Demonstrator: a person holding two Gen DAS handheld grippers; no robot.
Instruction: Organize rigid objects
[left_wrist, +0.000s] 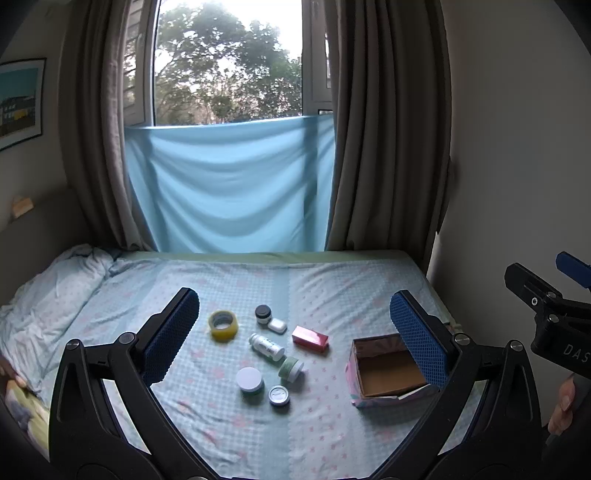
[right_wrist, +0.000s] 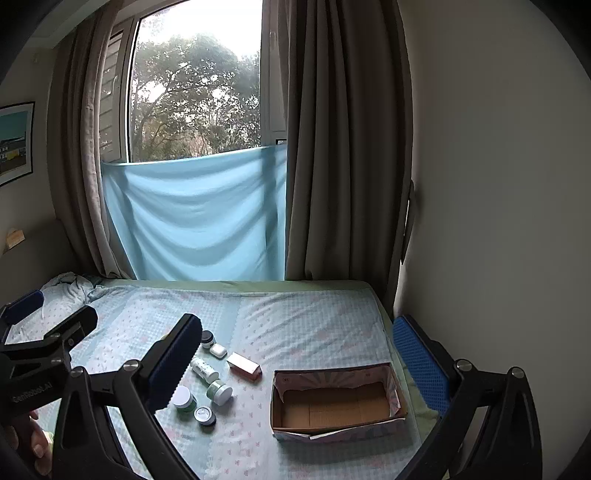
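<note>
Small items lie on the bed: a yellow tape roll (left_wrist: 223, 325), a dark-lidded jar (left_wrist: 263, 314), a white earbud case (left_wrist: 277, 326), a red box (left_wrist: 310, 339), a white bottle on its side (left_wrist: 266, 346), a green jar on its side (left_wrist: 291, 368), a white-lidded jar (left_wrist: 250, 380) and a small tin (left_wrist: 279, 395). An empty cardboard box (left_wrist: 388, 369) sits to their right; it also shows in the right wrist view (right_wrist: 334, 400). My left gripper (left_wrist: 295, 332) is open above the items. My right gripper (right_wrist: 295, 354) is open, above the box and items.
The bed sheet (left_wrist: 332, 288) is pale blue with pink marks. A crumpled duvet (left_wrist: 48, 295) lies at the left. A wall (right_wrist: 498, 221) runs along the bed's right edge. Curtains (left_wrist: 388, 147) and a blue cloth (left_wrist: 229, 184) hang behind.
</note>
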